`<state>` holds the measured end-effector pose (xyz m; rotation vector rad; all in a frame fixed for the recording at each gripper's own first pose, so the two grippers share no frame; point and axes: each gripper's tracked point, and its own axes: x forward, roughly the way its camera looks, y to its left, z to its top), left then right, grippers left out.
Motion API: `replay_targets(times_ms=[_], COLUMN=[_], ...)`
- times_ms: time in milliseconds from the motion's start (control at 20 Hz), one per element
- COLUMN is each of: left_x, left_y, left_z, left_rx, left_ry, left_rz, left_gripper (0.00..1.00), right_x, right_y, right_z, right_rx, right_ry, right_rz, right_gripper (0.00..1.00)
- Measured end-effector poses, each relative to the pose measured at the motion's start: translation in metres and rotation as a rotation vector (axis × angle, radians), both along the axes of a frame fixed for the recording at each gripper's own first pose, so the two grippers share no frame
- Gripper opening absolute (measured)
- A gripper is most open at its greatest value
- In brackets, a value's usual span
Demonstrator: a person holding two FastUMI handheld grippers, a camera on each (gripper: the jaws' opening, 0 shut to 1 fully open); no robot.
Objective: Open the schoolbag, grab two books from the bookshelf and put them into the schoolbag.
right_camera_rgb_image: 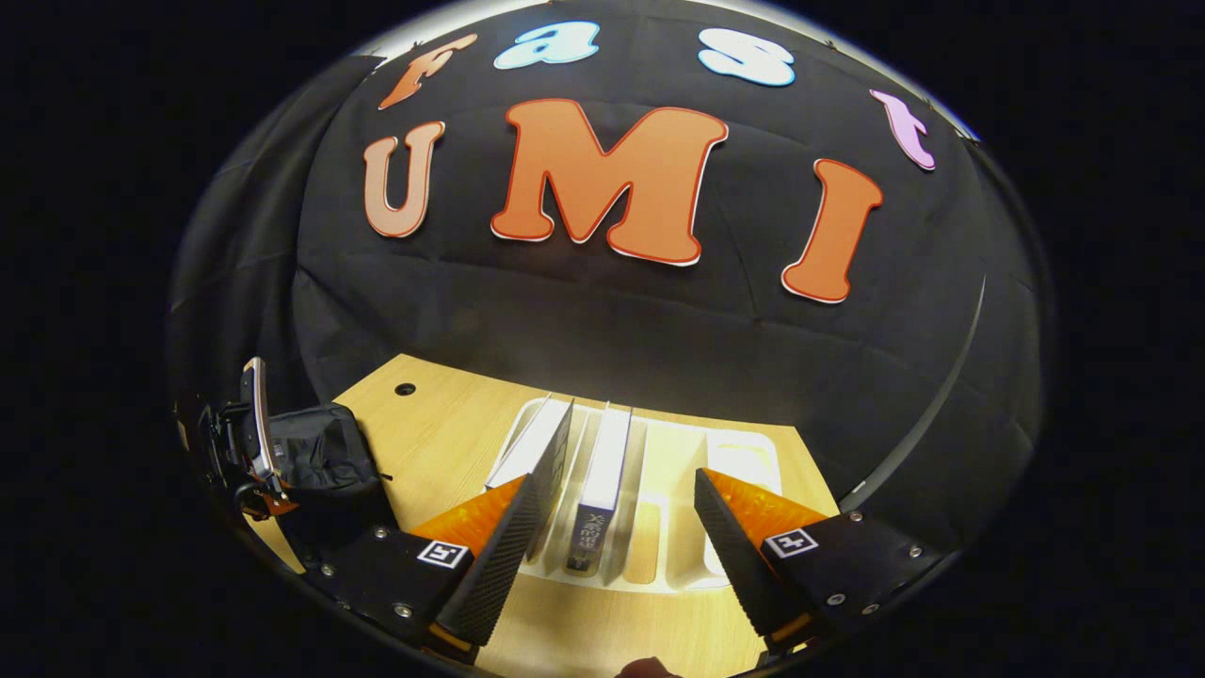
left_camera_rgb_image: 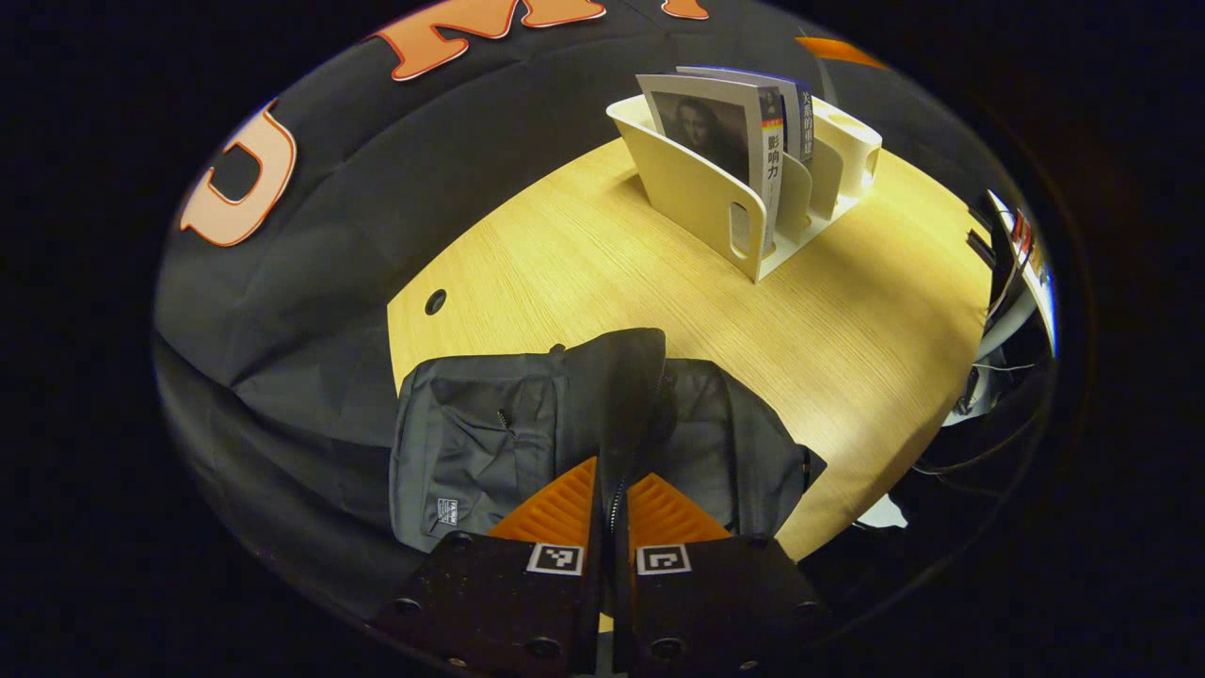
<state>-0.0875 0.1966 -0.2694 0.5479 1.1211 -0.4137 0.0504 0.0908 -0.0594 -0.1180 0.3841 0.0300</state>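
1. Schoolbag (left_camera_rgb_image: 490,443) lies on our tabletop (left_camera_rgb_image: 584,282), its flap pinched in our left gripper's (left_camera_rgb_image: 610,499) jaws.
2. Our right gripper (right_camera_rgb_image: 612,527), jaws spread, hovers over two books (right_camera_rgb_image: 602,480) standing in the bookshelf (right_camera_rgb_image: 744,461).

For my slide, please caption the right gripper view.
Open right tongs hover over the shelf, straddling one book.

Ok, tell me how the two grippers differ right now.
The left gripper has its jaws shut on a fold of the schoolbag; the right gripper has its jaws wide open, holding nothing. The left sits low at the bag; the right hangs above the bookshelf, over the books. Both have orange ribbed fingers.
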Motion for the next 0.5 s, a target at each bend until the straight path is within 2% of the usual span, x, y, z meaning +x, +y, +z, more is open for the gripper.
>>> replay_targets(times_ms=[150, 300, 500], left_x=[0.006, 0.016, 0.031], left_y=[0.014, 0.022, 0.043], left_z=[0.013, 0.028, 0.055], left_rx=[-0.06, -0.13, -0.137], left_ry=[0.045, 0.067, 0.082], left_rz=[-0.004, -0.034, -0.09], left_gripper=[0.07, 0.07, 0.07], right_x=[0.006, 0.017, 0.029], right_y=[0.019, 0.041, 0.06], right_z=[-0.007, -0.006, -0.014], right_rx=[-0.016, -0.031, 0.004], right_ry=[0.109, 0.169, 0.286], right_rz=[-0.022, -0.005, -0.001], right_gripper=[0.98, 0.98, 0.99])
